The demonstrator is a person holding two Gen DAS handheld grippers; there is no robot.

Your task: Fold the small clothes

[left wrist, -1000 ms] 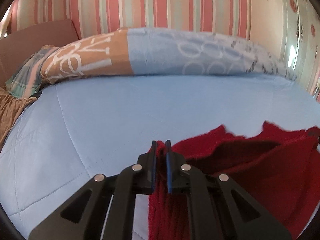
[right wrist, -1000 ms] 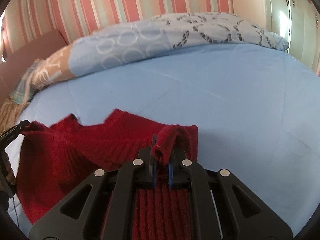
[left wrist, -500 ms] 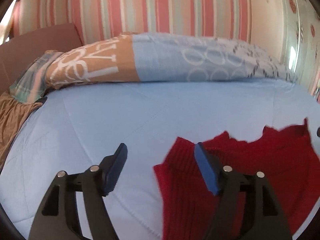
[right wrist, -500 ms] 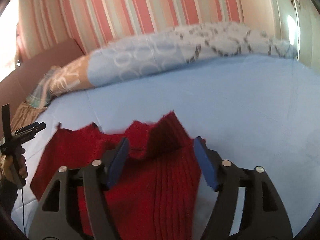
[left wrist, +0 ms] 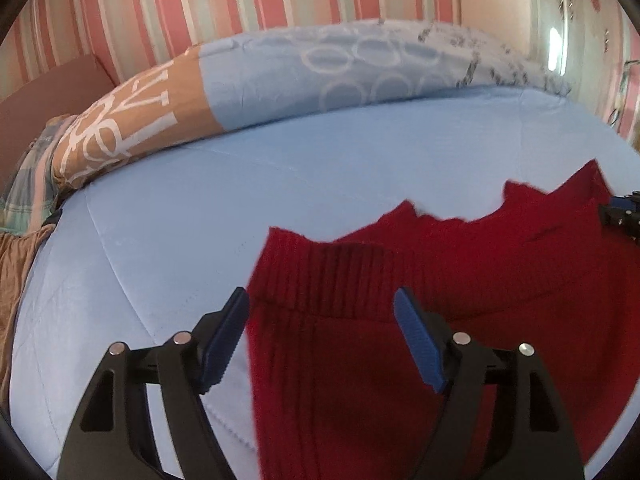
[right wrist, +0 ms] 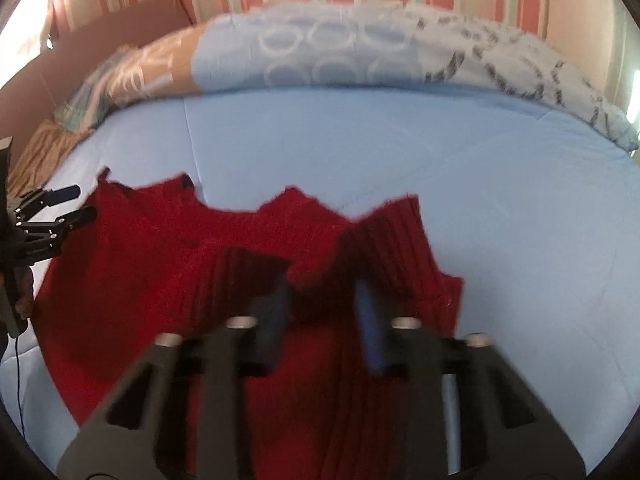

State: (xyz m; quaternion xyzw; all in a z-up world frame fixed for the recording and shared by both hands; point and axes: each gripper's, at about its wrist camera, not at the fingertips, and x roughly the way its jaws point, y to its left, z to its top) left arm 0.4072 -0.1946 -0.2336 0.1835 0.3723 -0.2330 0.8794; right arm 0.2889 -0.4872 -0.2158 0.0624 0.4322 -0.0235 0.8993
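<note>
A red knit sweater (left wrist: 500, 280) lies spread on the light blue bed sheet (left wrist: 180, 220). My left gripper (left wrist: 320, 324) hovers over its left side. The jaws are wide apart and closing slowly, and a ribbed cuff (left wrist: 320, 280) lies under the gap without touching the pads. My right gripper (right wrist: 320, 316) is blurred over the sweater (right wrist: 168, 264) on the right side. Its jaws are closing fast, with a raised ribbed fold (right wrist: 384, 240) just ahead; a gap still shows between the pads. Each gripper shows at the edge of the other's view: right gripper (left wrist: 622, 210), left gripper (right wrist: 74, 204).
A long patterned blue and tan pillow (left wrist: 320, 72) runs along the back of the bed under a striped wall (left wrist: 240, 0). Plaid and brown cloths (left wrist: 16, 248) lie at the far left. A person's hand (right wrist: 22, 292) holds the left gripper.
Both grippers were shut on the sweater's raised corners, then let go and opened. The sweater has dropped flat. The right jaws have since narrowed again; both grippers have shifted over the cloth.
</note>
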